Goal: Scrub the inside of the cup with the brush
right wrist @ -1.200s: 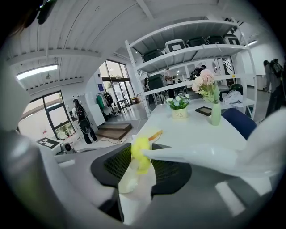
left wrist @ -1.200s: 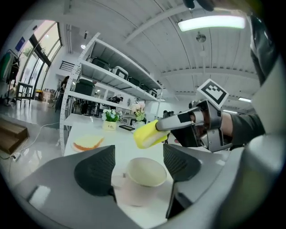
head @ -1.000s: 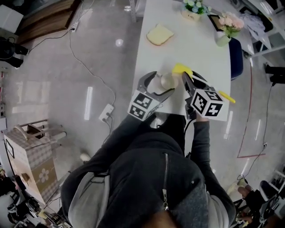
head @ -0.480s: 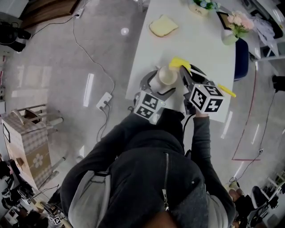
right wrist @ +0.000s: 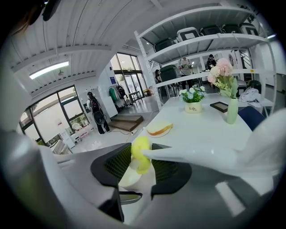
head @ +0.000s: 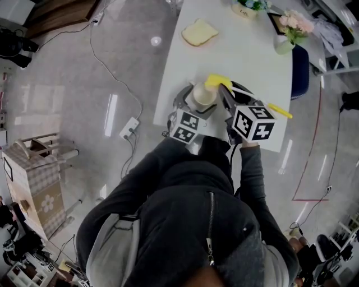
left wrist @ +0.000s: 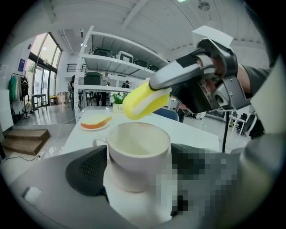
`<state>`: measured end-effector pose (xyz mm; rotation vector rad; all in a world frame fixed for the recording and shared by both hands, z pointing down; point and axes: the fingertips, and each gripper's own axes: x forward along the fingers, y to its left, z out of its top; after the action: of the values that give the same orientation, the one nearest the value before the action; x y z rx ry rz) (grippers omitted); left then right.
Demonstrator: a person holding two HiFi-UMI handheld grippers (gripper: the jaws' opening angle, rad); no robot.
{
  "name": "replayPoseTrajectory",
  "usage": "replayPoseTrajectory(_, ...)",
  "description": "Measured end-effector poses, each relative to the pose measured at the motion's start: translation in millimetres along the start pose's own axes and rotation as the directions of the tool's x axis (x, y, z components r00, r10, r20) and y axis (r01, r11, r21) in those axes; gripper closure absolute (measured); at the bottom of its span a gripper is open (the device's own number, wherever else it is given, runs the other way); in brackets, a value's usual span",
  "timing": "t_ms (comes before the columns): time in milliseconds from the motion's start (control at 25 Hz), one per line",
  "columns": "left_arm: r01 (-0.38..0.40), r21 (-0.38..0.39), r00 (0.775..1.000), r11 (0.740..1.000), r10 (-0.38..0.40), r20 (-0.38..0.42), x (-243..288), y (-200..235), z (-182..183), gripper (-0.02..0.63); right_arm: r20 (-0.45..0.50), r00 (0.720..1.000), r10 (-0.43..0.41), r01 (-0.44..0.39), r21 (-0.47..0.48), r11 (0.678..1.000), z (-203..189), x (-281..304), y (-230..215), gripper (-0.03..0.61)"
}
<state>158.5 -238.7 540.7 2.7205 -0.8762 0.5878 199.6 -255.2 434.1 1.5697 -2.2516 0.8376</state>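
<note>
A white cup (head: 202, 94) is held upright over the near end of the white table (head: 252, 56), with my left gripper (head: 196, 106) shut on its sides. In the left gripper view the cup (left wrist: 138, 150) fills the space between the jaws, and the left pad (left wrist: 88, 172) presses its wall. My right gripper (head: 225, 94) is shut on the white handle of a brush (right wrist: 192, 154). The brush's yellow head (head: 216, 82) hovers at the cup's rim. It shows just above the cup's opening as the yellow head (left wrist: 144, 100), and in the right gripper view as the yellow head (right wrist: 140, 154).
A plate with a bread-like slice (head: 199, 32) lies at the table's far left. A small flower pot (head: 247, 7) and a vase of pink flowers (head: 286, 35) stand at the far end. A cable and power strip (head: 132, 128) lie on the floor left of the table.
The left gripper's jaws have come in against the cup and raised it a little. The brush head has moved left, from beside the cup to over its rim.
</note>
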Motion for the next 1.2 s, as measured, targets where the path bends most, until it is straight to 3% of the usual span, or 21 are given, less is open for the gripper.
replayPoseTrajectory(320, -0.012, 0.043, 1.000, 0.999, 0.012, 0.003, 4.1, 4.5, -3.9, 0.196, -0.011, 1.000, -0.021, 0.021, -0.023, 1.000, -6.3, -6.9, 2.5, 0.431)
replayPoseTrajectory(680, 0.044, 0.071, 0.999, 0.997, -0.043, -0.011, 6.5, -0.1, -2.4, 0.199, -0.098, 0.994, 0.038, -0.059, -0.222, 0.973, -4.2, -5.3, 14.2, 0.431)
replayPoseTrajectory(920, 0.058, 0.081, 0.998, 0.995, -0.058, -0.002, 5.0, -0.9, -2.6, 0.199, -0.202, 0.977, 0.067, -0.142, -0.381, 0.914, -6.1, -2.9, 22.3, 0.436)
replayPoseTrajectory(1200, 0.073, 0.087, 0.997, 0.994, -0.073, 0.001, 4.6, -0.4, -2.9, 0.199, -0.330, 0.940, 0.082, -0.253, -0.519, 0.816, -13.6, 8.4, 38.9, 0.437)
